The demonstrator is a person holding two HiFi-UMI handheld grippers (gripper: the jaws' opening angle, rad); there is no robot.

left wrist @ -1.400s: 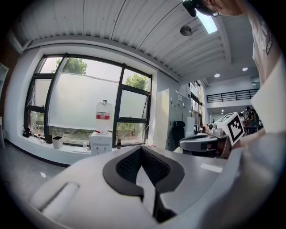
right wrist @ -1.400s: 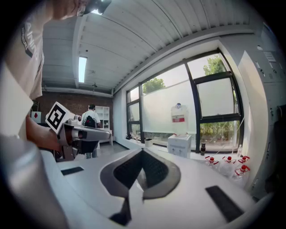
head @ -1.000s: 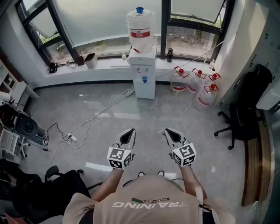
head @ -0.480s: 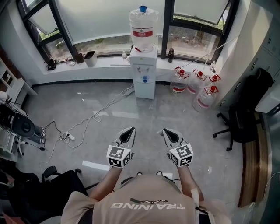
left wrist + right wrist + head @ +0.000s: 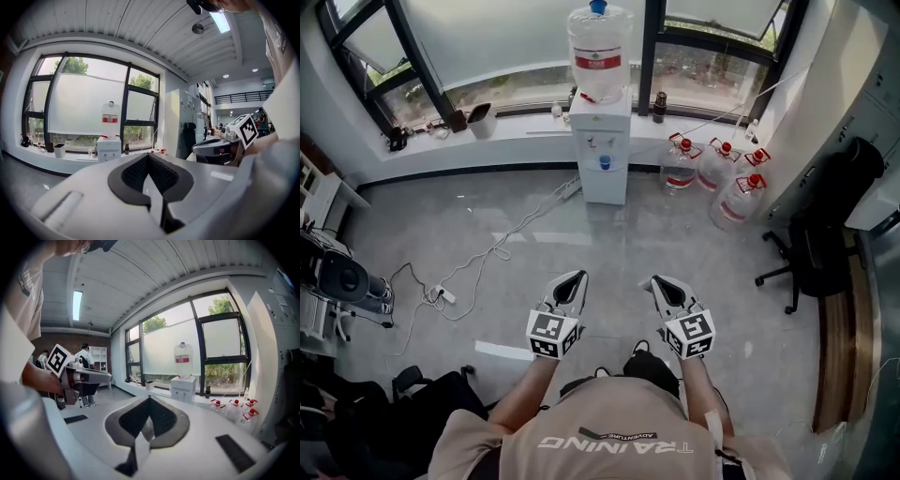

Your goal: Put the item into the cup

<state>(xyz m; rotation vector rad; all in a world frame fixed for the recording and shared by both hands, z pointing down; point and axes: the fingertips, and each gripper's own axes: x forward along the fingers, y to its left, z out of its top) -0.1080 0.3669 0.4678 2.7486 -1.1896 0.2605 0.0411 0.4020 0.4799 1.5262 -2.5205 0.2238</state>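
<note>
Both grippers are held side by side in front of the person, above a grey floor. In the head view my left gripper (image 5: 571,279) and my right gripper (image 5: 662,282) point toward a white water dispenser (image 5: 601,141) by the window. In the left gripper view, my left gripper (image 5: 149,157) has its dark pads pressed together with nothing between them. In the right gripper view, my right gripper (image 5: 150,400) is likewise shut and empty. No cup or loose item can be made out with certainty; a small white container (image 5: 481,120) and a dark bottle (image 5: 659,106) stand on the windowsill.
Several water jugs (image 5: 720,173) with red caps stand on the floor right of the dispenser. A black office chair (image 5: 811,255) is at the right. A power strip and cables (image 5: 442,293) lie on the floor at left, near a fan (image 5: 342,277).
The view has shifted a little, with the dispenser higher in the frame and a shoe now showing below the grippers. Both grippers keep their pose and stay shut.
</note>
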